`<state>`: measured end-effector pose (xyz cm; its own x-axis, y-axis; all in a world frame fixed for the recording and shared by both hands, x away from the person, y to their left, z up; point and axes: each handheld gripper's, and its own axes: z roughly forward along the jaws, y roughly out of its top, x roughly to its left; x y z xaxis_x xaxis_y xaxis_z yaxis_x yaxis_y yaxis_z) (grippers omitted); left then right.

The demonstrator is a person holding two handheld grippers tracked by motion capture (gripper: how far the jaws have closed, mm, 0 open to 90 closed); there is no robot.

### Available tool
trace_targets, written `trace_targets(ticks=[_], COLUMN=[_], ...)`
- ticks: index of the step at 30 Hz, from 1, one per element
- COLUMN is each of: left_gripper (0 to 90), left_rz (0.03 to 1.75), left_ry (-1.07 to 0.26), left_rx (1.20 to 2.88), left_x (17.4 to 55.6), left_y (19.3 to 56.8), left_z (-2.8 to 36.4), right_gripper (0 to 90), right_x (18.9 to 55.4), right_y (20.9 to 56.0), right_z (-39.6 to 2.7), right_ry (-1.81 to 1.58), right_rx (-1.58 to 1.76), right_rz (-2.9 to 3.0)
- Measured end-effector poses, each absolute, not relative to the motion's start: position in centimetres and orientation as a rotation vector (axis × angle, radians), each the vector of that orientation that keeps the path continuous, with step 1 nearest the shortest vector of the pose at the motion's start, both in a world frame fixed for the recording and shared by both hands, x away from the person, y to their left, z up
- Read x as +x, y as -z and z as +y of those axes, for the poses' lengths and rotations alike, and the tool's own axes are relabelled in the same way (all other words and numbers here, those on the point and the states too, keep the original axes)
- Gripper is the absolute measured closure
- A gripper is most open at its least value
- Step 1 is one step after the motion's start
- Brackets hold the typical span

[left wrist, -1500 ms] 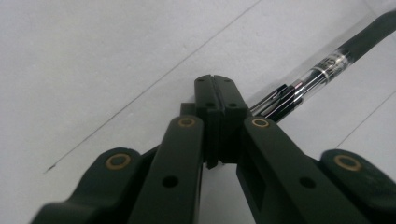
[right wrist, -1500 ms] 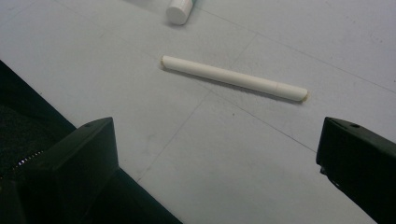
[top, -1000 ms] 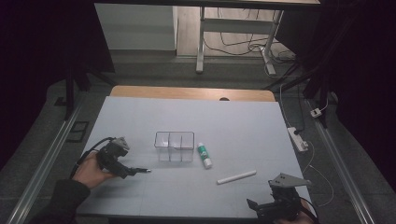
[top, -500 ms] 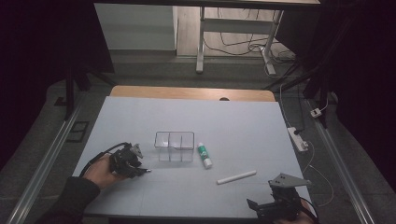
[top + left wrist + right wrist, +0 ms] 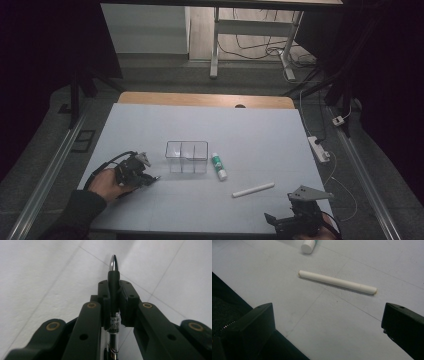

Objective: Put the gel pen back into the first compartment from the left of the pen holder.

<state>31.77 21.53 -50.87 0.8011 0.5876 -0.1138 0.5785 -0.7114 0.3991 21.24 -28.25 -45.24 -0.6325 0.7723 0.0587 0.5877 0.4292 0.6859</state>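
High view: clear divided box beside, perhaps touching, glue stick.

Black pen with silver tip; white marker; clear organizer box; green-and-white glue stick; pale grey tabletop; black claws.

The pen bears a small printed label, too blurred to read.

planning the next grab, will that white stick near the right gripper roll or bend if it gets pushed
The white stick looks round and smooth, lying flat on the table, so a sideways push would probably roll it. It lies dead straight, so it's likely stiff. Being slim, it seems light and may skid.
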Motion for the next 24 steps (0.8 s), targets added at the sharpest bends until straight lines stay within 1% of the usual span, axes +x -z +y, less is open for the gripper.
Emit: trace_targets(ticks=[4, 8, 14, 18, 24], left_gripper=[80.2, 80.2, 80.2, 80.1, 80.1], left_rz=[0.934, 0.953, 0.982, 0.974, 0.960], left_ry=[-0.037, -0.047, -0.120, -0.150, -0.204], left_rx=[2.510, 2.455, 2.341, 2.255, 2.206], left_x=[31.8, 31.9, 31.8, 31.7, 32.0], left_y=[50.0, 49.0, 47.0, 45.5, 43.4], left_z=[22.1, 22.6, 23.2, 23.3, 22.8], right_gripper=[0.0, 0.0, 0.0, 0.0, 0.0], right_x=[21.2, 21.2, 21.3, 21.3, 21.3], right_y=[45.2, 45.2, 45.3, 45.3, 45.3], right_z=[-28.3, -28.3, -28.3, -28.2, -28.2], right_ry=[-1.004, -1.003, -1.002, -1.002, -1.002], right_rx=[1.183, 1.183, 1.185, 1.184, 1.185], right_rz=[2.420, 2.420, 2.420, 2.420, 2.421])
